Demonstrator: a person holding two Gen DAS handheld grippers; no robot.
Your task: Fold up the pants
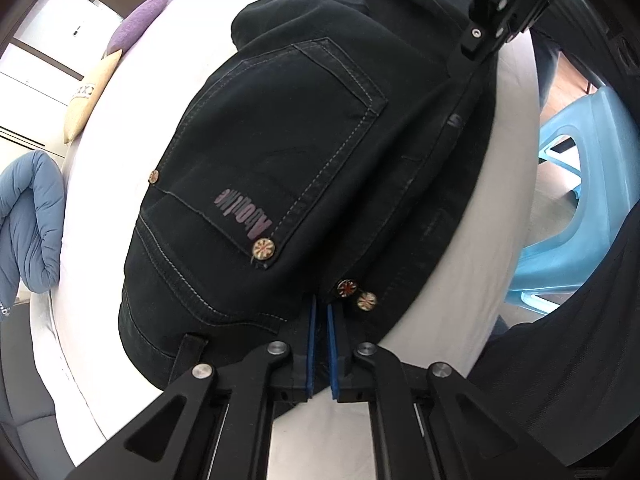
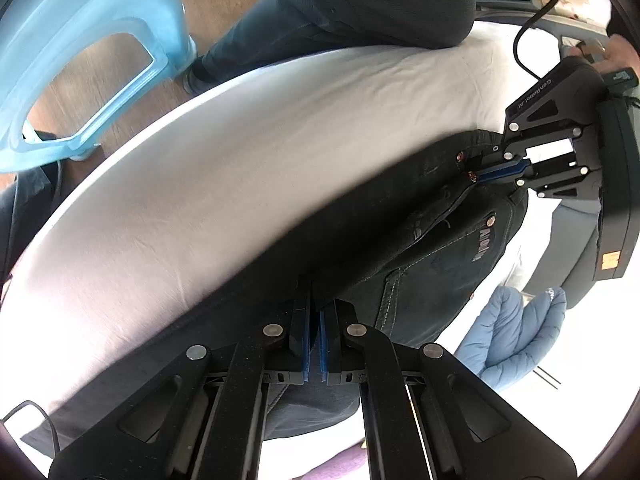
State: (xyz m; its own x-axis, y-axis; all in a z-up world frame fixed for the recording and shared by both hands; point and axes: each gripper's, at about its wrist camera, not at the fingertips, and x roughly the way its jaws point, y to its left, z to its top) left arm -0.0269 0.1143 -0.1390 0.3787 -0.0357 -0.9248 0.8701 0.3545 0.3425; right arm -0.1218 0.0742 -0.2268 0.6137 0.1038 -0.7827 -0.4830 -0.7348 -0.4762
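Observation:
The black jeans [image 1: 280, 152] lie on a white sheet, back pocket with metal studs up. My left gripper [image 1: 322, 308] is shut on the waistband edge by two studs. It also shows in the right wrist view [image 2: 480, 176], clamped on the same waistband. My right gripper [image 2: 315, 312] is shut on the jeans [image 2: 400, 248] further along, at a leg fold. In the left wrist view the right gripper [image 1: 476, 60] sits at the far end of the jeans, pressed into the fabric.
A white bed sheet [image 2: 240, 140] covers the surface. A blue plastic stool [image 1: 568, 200] stands off the bed's edge, also in the right wrist view [image 2: 80, 40]. A blue quilted jacket [image 1: 32, 220] and purple and cream pillows [image 1: 136, 28] lie on the bed.

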